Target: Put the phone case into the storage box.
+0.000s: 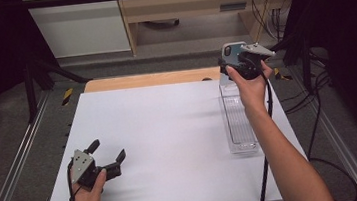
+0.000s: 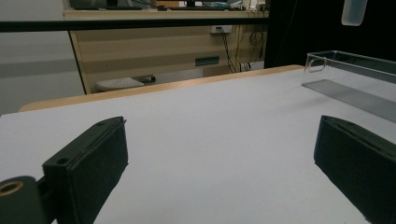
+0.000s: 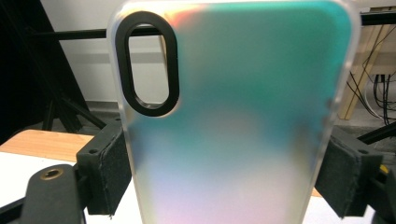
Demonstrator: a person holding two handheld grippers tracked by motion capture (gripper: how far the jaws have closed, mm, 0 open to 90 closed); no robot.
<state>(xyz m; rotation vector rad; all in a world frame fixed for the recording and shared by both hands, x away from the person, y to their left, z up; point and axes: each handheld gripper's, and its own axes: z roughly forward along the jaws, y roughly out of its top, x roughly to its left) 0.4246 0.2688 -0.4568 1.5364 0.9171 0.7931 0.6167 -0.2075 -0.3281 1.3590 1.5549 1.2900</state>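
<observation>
Right gripper view: the phone case (image 3: 233,116) stands upright, clamped by its side edges in the right gripper (image 3: 224,172) — held above the counter's far right corner, over the clear tray (image 1: 239,124). Next it probably must be lowered in carefully. The left gripper (image 1: 107,156) rests wide open — near the left front corner.

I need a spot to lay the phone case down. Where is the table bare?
Bare white table runs from the left gripper across to the clear tray. It is crowded only along the right edge, where the tray lies below the held phone case.
</observation>
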